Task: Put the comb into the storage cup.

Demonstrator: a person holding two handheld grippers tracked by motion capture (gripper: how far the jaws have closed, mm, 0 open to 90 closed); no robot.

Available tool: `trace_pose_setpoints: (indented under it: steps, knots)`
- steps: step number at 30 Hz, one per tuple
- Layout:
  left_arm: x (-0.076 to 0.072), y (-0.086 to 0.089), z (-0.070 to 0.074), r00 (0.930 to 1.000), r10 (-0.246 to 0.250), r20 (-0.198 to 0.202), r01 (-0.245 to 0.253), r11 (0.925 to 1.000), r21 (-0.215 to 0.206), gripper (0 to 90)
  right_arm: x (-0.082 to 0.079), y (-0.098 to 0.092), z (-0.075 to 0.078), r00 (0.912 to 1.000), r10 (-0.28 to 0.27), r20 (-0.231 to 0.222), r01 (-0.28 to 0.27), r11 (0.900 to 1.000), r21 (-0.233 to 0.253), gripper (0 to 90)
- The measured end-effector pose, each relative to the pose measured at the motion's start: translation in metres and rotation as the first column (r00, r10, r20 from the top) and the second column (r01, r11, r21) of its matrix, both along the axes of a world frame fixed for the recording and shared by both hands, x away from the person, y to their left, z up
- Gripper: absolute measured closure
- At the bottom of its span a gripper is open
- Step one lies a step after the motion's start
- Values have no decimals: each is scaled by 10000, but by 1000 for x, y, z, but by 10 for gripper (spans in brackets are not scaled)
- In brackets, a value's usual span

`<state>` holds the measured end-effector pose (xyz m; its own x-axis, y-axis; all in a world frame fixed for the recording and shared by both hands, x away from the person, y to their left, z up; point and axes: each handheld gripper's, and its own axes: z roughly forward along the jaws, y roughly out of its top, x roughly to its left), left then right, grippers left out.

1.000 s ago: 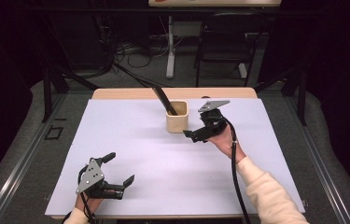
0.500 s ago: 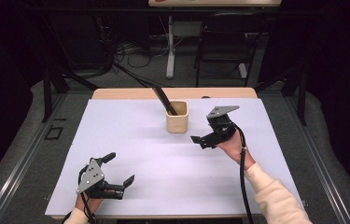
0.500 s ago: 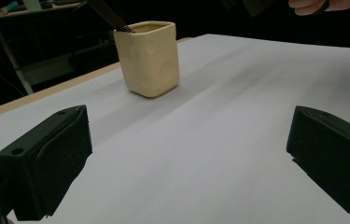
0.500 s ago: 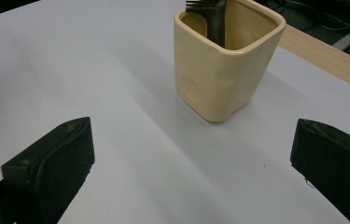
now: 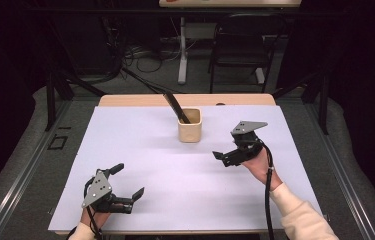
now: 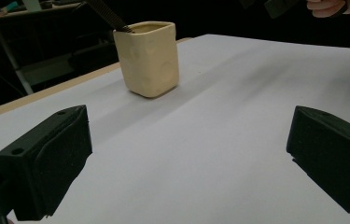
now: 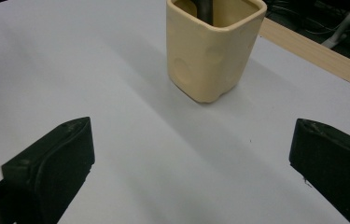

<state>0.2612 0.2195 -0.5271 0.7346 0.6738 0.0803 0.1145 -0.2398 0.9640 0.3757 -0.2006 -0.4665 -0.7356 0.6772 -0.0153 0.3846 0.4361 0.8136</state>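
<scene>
Both grippers, left (image 5: 125,182) and right (image 5: 223,157), are held wide open and empty. Withdrawal toward 4 o'clock should be kept level, so the cup (image 5: 190,125) and its black tool (image 5: 176,107) are left undisturbed.

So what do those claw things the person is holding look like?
Both are black. The left gripper and right gripper each have two chunky black jaws with flat pads and a grey three-cornered plate with small holes on top. A black cable trails from the right one along the arm, which wears a cream sleeve.
</scene>
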Motion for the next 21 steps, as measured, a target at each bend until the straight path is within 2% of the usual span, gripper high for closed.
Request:
trace_pose_setpoints:
  steps: [5,21]
  knots:
    - [0,0,0,10000,-11,20,11,10000,31,1,-7,-5,-2,10000,24,58,-23,9999,-154,0]
    - [1,0,0,10000,28,-9,-28,10000,49,1,-30,-25,-17,9987,-435,269,442,9986,-278,0]
